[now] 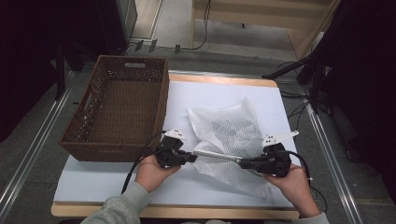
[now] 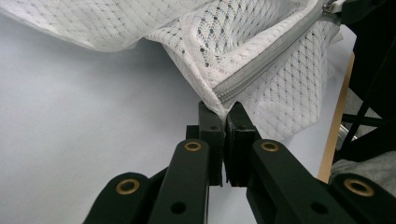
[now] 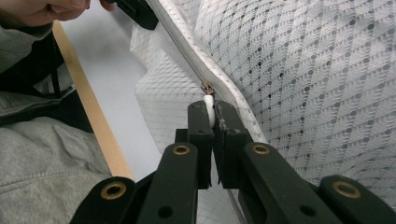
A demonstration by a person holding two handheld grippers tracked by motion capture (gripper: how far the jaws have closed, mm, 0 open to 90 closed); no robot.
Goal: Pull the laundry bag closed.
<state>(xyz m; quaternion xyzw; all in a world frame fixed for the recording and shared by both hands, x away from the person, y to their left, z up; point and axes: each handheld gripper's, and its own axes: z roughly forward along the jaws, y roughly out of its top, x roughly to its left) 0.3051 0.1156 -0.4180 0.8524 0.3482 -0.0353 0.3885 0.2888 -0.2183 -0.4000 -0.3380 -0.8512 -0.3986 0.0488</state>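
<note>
Because the mesh laundry bag [image 1: 229, 140], lying at the basket's [image 1: 119, 109] three o'clock, is judged light and limp, its corner is pinched by the left gripper [image 2: 225, 114] and its zipper pull [image 3: 208, 103] by the right gripper [image 3: 211, 109].

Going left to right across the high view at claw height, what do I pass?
Wicker basket → left claw, shut on the mesh bag's corner → taut zipper edge → right claw, shut on the zipper pull → bare white table cover. The mesh bag lies behind the zipper edge.
</note>
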